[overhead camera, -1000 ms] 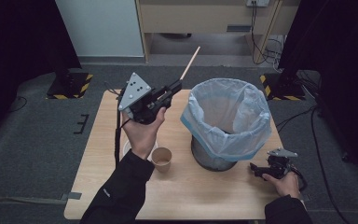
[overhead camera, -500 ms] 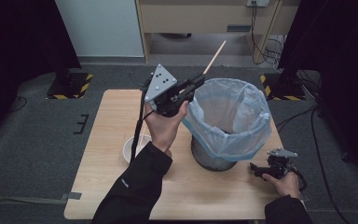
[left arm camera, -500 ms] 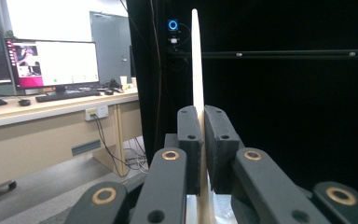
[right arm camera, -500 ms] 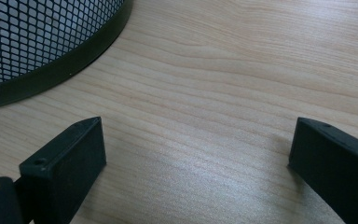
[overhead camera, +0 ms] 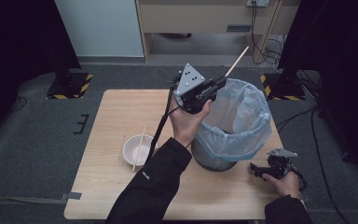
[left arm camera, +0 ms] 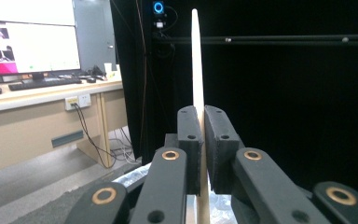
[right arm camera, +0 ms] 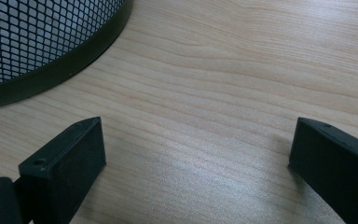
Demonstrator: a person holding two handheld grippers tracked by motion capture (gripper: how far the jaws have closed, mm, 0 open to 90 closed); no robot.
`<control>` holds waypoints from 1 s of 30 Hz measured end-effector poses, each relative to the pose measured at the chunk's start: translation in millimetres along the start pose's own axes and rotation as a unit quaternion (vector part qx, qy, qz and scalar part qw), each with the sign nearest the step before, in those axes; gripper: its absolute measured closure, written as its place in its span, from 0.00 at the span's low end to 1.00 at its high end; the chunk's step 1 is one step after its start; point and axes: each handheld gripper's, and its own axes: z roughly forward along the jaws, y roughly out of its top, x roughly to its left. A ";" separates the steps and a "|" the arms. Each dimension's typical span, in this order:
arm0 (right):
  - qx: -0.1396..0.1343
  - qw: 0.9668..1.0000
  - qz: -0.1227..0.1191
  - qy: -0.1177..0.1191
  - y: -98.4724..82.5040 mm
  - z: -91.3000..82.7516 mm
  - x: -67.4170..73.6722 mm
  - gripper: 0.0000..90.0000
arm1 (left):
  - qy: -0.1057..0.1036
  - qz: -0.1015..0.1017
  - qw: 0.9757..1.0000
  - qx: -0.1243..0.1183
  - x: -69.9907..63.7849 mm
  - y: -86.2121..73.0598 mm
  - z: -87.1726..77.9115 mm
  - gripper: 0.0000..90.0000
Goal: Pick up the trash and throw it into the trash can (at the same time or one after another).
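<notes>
My left gripper (overhead camera: 219, 84) is raised over the near-left rim of the mesh bin (overhead camera: 233, 126), shut on a wooden chopstick (overhead camera: 237, 61) that sticks out up and to the right above the bin's blue liner. The left gripper view has the chopstick (left arm camera: 197, 70) pinched between the two black pads, standing straight up. A second chopstick (overhead camera: 139, 148) lies across a white bowl (overhead camera: 138, 150) on the table's left half. My right gripper (overhead camera: 256, 171) rests on the table to the right of the bin, jaws wide apart over bare wood (right arm camera: 200, 154).
The wooden table (overhead camera: 116, 116) sits on grey carpet. The bin's mesh base (right arm camera: 37, 42) is close to the right gripper's left jaw. A cable hangs from the left gripper along the forearm. A desk with a monitor (left arm camera: 32, 39) stands beyond.
My left hand has carried the chopstick rightward from above the table's middle to the bin's rim, uncovering the bowl with the other chopstick. The right gripper has stayed put.
</notes>
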 end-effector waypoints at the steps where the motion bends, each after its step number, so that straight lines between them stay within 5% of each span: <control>1: 0.000 1.000 0.000 0.000 0.0 0.0 0.0 0.04 | -0.001 0.000 1.000 0.003 -0.3 -0.8 3.1 0.95; 9: 0.000 1.000 0.000 0.000 0.0 0.0 0.0 0.04 | -0.009 -0.002 1.000 0.028 0.8 -4.4 22.7 0.94; 15: 0.000 1.000 0.000 0.000 0.0 0.0 0.0 0.04 | -0.010 -0.004 0.999 0.033 8.4 -7.1 23.2 0.79; 27: 0.002 1.000 -0.001 0.002 0.1 -0.2 0.3 0.04 | 0.005 0.002 1.000 0.019 24.4 -3.7 -34.9 0.53; 30: 0.002 1.000 0.000 0.002 0.1 -0.2 0.4 0.04 | 0.021 0.001 0.999 0.037 33.8 -9.5 -64.8 0.49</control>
